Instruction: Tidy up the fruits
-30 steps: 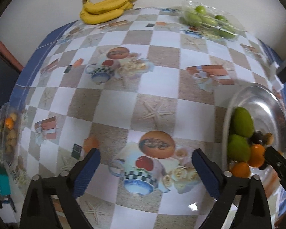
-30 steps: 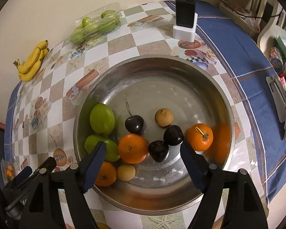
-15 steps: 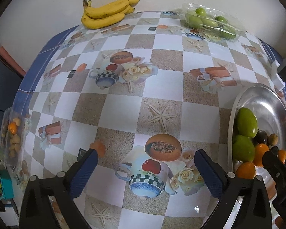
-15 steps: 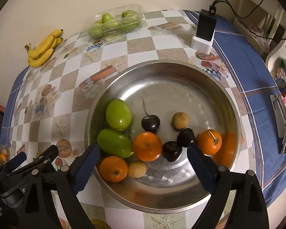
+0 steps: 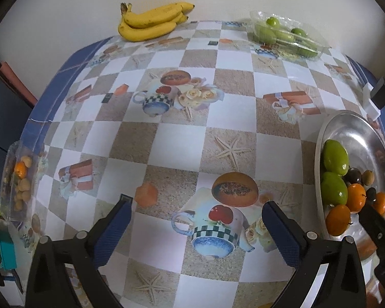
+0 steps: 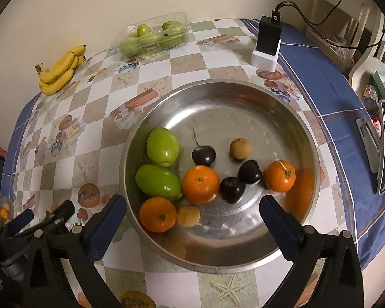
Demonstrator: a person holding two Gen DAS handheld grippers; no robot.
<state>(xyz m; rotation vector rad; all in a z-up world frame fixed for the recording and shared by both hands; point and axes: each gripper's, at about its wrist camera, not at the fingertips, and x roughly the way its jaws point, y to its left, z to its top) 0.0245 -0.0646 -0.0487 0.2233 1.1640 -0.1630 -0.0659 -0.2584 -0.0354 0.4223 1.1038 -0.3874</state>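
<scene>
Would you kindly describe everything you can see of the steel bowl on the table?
The steel bowl is wide, round and shallow, of shiny, faintly scuffed metal with a thin rolled rim. It stands upright on the checked tablecloth, near the blue border. Its far half is bare; the near half holds two green fruits, three oranges, three dark cherries and two small tan fruits. The open right gripper hovers over its near rim, touching nothing.
</scene>
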